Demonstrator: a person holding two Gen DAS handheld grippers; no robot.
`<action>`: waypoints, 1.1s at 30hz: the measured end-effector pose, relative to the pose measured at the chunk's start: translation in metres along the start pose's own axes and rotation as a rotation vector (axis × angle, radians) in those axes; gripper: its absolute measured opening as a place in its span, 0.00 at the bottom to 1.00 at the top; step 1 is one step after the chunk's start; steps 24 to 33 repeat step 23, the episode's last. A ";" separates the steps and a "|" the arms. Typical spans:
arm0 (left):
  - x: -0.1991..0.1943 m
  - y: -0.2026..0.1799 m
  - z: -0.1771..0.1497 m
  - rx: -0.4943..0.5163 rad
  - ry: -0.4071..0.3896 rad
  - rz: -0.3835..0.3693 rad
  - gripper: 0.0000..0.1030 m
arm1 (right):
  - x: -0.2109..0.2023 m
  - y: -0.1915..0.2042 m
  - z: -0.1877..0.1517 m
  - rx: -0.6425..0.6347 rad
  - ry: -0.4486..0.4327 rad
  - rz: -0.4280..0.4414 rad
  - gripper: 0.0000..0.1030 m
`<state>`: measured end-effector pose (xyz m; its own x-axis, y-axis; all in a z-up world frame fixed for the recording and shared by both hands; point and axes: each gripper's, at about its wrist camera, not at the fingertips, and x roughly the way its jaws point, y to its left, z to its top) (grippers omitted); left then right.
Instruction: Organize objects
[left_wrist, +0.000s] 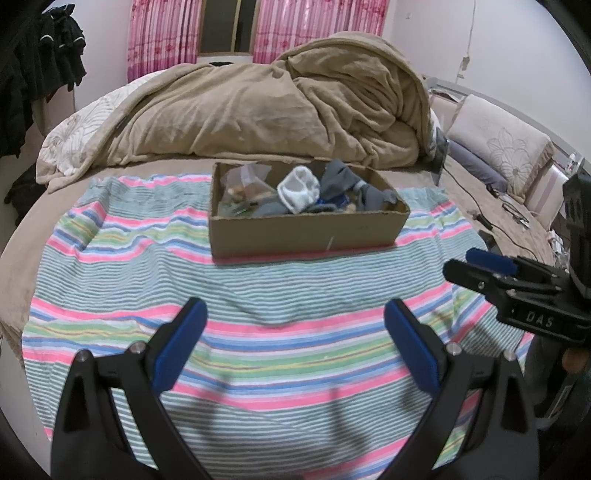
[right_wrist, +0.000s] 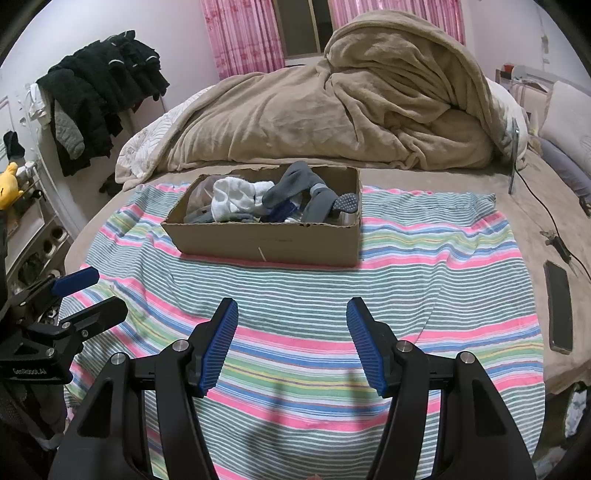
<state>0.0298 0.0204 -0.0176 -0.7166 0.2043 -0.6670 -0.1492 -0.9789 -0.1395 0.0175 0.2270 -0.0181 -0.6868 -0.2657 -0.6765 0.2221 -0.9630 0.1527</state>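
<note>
Both my tongs hang over the striped towel (right_wrist: 406, 258) on the bed: left tongs (left_wrist: 295, 325) wide open and empty, right tongs (right_wrist: 291, 325) about half open, also empty. Cardboard box (right_wrist: 266, 240) sits on the towel's far side, ahead of both, stuffed with white socks (right_wrist: 236, 199) and grey socks (right_wrist: 295, 184).

Centre: brown cardboard box (left_wrist: 306, 232) holding white sock (left_wrist: 299, 190) and grey socks (left_wrist: 341, 181); beneath, pink-green-blue striped cloth (left_wrist: 258, 332); upper frame, tan blanket (left_wrist: 277, 103).
</note>
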 end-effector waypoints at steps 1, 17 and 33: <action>0.000 0.000 0.000 -0.001 -0.001 0.001 0.95 | 0.000 0.000 0.000 0.000 -0.001 0.001 0.62; -0.001 -0.001 0.001 0.007 -0.008 0.003 0.95 | -0.002 0.003 -0.001 -0.005 -0.003 -0.001 0.62; -0.004 -0.003 0.001 0.020 -0.019 -0.003 0.95 | -0.001 0.003 0.000 -0.007 -0.002 -0.001 0.62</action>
